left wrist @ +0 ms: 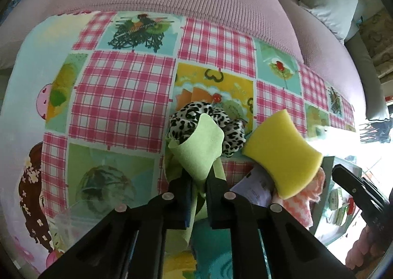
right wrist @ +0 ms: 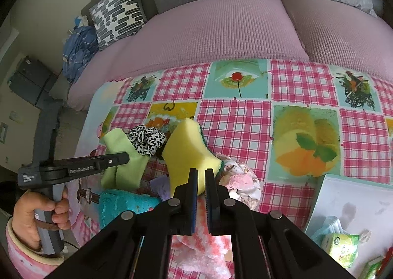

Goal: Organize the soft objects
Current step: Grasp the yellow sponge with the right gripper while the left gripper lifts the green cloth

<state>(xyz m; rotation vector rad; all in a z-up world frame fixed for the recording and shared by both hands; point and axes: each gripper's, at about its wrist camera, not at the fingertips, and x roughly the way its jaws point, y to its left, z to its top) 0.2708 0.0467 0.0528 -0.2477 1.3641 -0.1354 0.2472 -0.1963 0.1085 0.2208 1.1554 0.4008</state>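
Teal cloth — half hidden; white box cut off.

A sofa behind a patchwork-print tablecloth

The tablecloth, pink gingham with dessert pictures, meets a sofa under a pink waffle-knit cover; a dash-patterned cushion and a grey cushion lean on its grey back; bright light glares at the left view's right edge.

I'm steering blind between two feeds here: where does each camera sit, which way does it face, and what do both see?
Left wrist: on the left gripper, looking steeply down its fingers at the green cloth pinched between them, sofa beyond; the right gripper's side shows at right.
Right wrist: on the right gripper, facing down at the yellow sponge it clamps; the left hand shows.
Shared: leopard scrunchie, patterned tablecloth, pink sofa.
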